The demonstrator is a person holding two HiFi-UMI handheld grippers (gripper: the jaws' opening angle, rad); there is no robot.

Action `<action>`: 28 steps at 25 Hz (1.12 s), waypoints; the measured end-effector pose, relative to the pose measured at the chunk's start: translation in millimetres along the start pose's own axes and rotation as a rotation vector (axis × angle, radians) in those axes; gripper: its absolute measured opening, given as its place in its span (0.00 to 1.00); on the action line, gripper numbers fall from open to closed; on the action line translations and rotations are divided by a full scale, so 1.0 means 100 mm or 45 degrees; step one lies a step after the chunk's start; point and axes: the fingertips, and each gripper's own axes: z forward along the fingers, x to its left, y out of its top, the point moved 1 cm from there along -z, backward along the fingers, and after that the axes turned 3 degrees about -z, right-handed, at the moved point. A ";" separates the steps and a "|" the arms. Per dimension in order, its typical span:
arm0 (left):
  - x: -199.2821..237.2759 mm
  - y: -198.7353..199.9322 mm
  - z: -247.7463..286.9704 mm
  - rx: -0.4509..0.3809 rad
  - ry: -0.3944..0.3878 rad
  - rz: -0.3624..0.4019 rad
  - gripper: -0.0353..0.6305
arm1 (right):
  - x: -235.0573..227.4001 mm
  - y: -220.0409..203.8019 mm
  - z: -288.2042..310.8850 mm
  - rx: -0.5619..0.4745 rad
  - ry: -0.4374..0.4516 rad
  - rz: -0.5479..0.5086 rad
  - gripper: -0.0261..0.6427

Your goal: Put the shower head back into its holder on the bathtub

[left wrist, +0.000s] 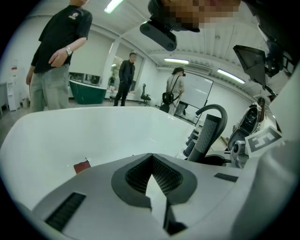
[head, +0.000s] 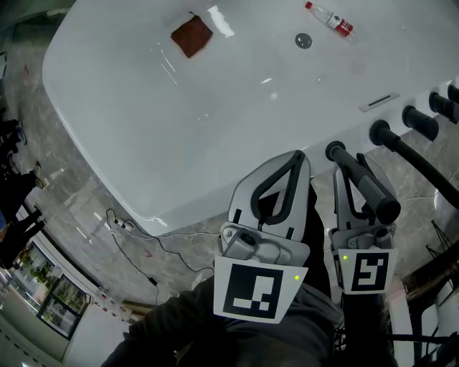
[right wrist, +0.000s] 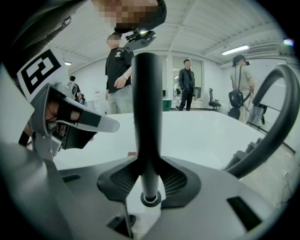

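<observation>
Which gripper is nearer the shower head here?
Right. The right gripper is shut on the shower head, around its black handle. The left gripper is beside it on the left, jaws together, not touching it.

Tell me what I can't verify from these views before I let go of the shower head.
- Holder: whether the shower head is seated in it can't be judged. The right gripper crowds that end in its own view, and the shower head covers it in the head view.
- Hose: the far end is cut off by the head view's right edge.
- Bottle: the label is too small to read in the head view.
</observation>
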 end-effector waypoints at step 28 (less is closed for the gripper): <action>0.07 0.04 -0.04 -0.010 0.016 -0.005 0.06 | 0.04 -0.01 0.05 0.006 -0.009 -0.037 0.25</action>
